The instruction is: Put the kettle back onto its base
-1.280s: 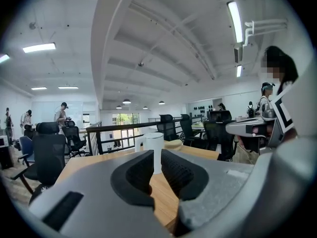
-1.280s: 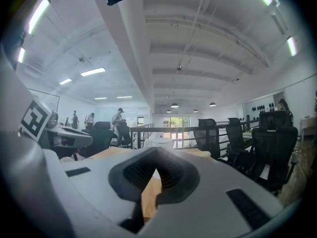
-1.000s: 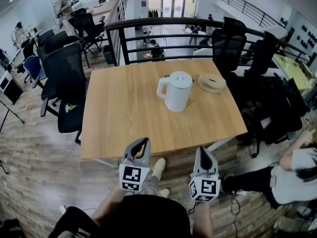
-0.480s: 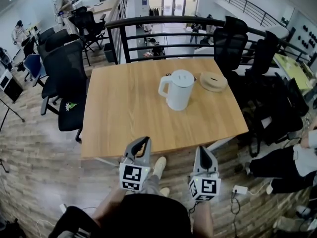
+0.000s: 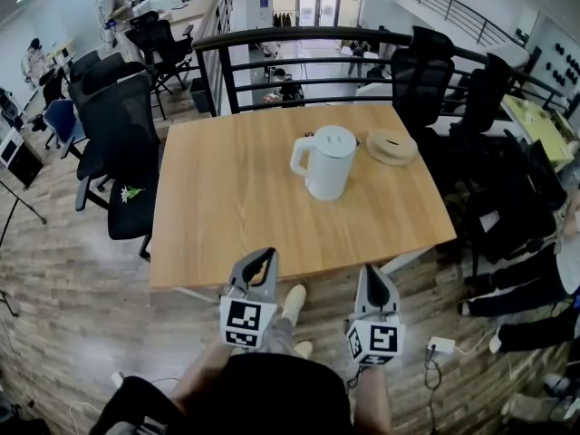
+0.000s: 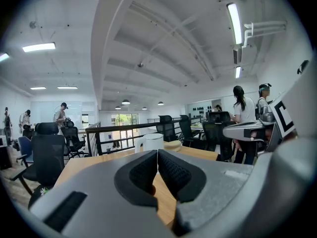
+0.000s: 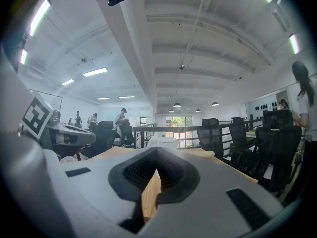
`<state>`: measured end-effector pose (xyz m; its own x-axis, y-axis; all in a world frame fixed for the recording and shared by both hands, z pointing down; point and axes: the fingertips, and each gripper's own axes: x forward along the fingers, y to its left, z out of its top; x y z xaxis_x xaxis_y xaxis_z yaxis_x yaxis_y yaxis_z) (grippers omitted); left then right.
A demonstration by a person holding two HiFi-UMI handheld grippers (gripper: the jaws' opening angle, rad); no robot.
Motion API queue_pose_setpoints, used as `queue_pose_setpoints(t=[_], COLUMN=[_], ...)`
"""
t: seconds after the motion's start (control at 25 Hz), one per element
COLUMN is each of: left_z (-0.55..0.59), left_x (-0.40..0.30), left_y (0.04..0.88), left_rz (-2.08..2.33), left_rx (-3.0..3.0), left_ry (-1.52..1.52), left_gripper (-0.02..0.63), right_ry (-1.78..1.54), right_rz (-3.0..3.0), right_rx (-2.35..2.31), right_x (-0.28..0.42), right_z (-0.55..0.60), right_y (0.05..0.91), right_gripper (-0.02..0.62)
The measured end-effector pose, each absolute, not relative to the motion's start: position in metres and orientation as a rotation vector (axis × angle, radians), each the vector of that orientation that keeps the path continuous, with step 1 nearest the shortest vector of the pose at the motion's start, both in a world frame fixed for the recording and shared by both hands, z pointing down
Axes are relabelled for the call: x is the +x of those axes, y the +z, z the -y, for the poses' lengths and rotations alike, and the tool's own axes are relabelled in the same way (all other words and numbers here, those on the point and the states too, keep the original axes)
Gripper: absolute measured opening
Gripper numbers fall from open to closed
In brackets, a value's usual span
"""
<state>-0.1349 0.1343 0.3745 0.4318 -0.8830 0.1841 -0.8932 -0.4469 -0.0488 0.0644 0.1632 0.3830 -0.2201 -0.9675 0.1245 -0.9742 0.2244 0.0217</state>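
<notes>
Kettle [image 5: 326, 161] upright on wooden table [image 5: 217, 216], just left of round base [image 5: 391, 148], well beyond both grippers. Left gripper [image 5: 262, 257] and right gripper [image 5: 374, 274] off near table edge, jaws closed, empty.

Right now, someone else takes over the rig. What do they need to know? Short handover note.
Both shut and empty: left hand-held gripper and right hand-held gripper, side by side, short of the near edge of the table.
The kettle stands upright on the table's far half, handle toward the head view's left.
The base lies beside it, on its right in that view, with nothing on it.
Done: nothing; the kettle is not gripped.
Left: reach in, open, grip the kettle, lift it, set it on the base.
</notes>
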Motion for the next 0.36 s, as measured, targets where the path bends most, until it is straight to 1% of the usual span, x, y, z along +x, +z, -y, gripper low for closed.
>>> queue_pose_setpoints(t=[0.36], left_z=[-0.1332], left_x=[-0.1342], left_y=[0.3773], left_rz=[1.614], left_rx=[2.592], left_ry=[0.283], left_gripper=[0.006], right_ry=[0.067], right_rz=[2.390], right_rx=[1.897], right_x=[0.0623], right_z=[-0.1590], right_y=[0.3731], right_gripper=[-0.002])
